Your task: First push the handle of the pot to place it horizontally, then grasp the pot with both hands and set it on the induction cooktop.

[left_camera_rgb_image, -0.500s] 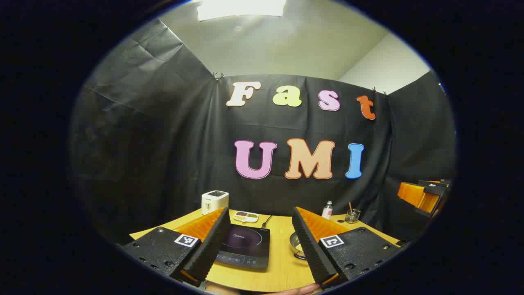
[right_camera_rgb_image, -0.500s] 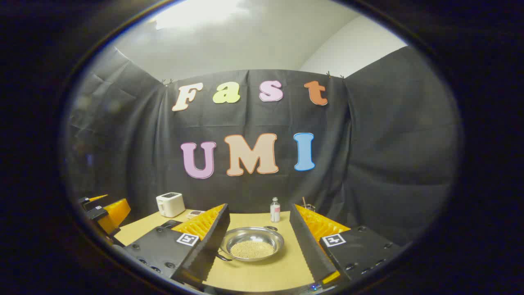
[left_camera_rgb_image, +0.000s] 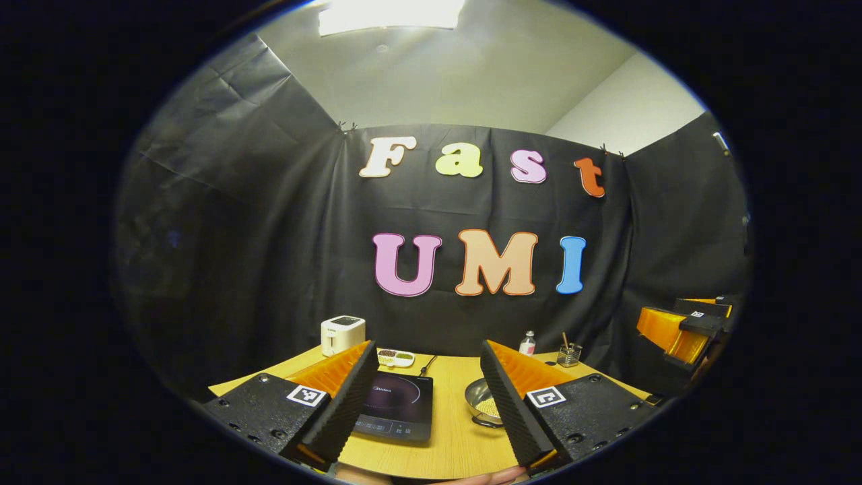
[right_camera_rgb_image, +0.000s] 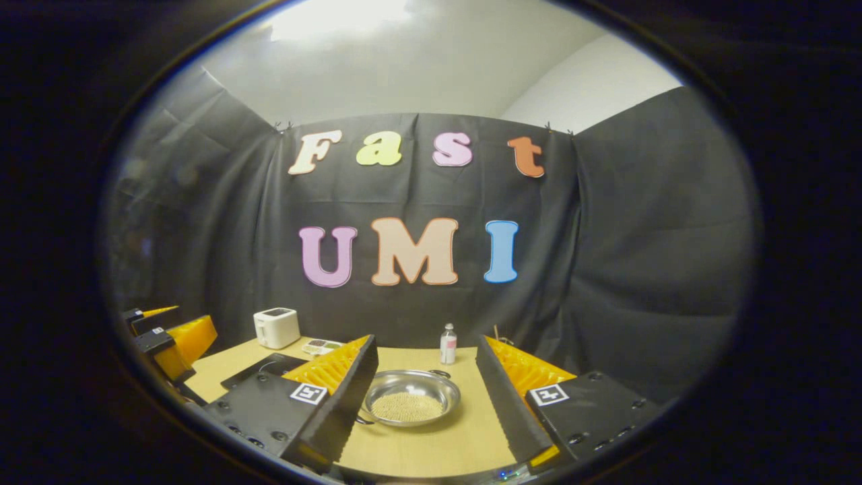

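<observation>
A shallow steel pot (right_camera_rgb_image: 412,397) with pale grains in it sits on the wooden table (right_camera_rgb_image: 431,451), ahead of my right gripper (right_camera_rgb_image: 425,343) and between its fingers' lines. That gripper is open and holds nothing. One dark pot handle (right_camera_rgb_image: 441,372) shows at the far rim, another (right_camera_rgb_image: 362,422) at the near left rim. The black induction cooktop (left_camera_rgb_image: 397,404) lies ahead of my open, empty left gripper (left_camera_rgb_image: 428,349). In the left gripper view the pot (left_camera_rgb_image: 477,403) is to the cooktop's right, partly hidden by a finger (left_camera_rgb_image: 512,404).
At the table's back stand a white toaster (left_camera_rgb_image: 343,334), a small dish of beans (left_camera_rgb_image: 394,358), a bottle (right_camera_rgb_image: 448,343) and a glass with sticks (left_camera_rgb_image: 569,354). The cooktop's cable (left_camera_rgb_image: 426,366) runs backward. Black cloth walls close in the table.
Both grippers have drawn back a little, so the table's things look smaller and farther. In the left gripper view the cooktop and pot have shifted left. Nothing on the table moved.
</observation>
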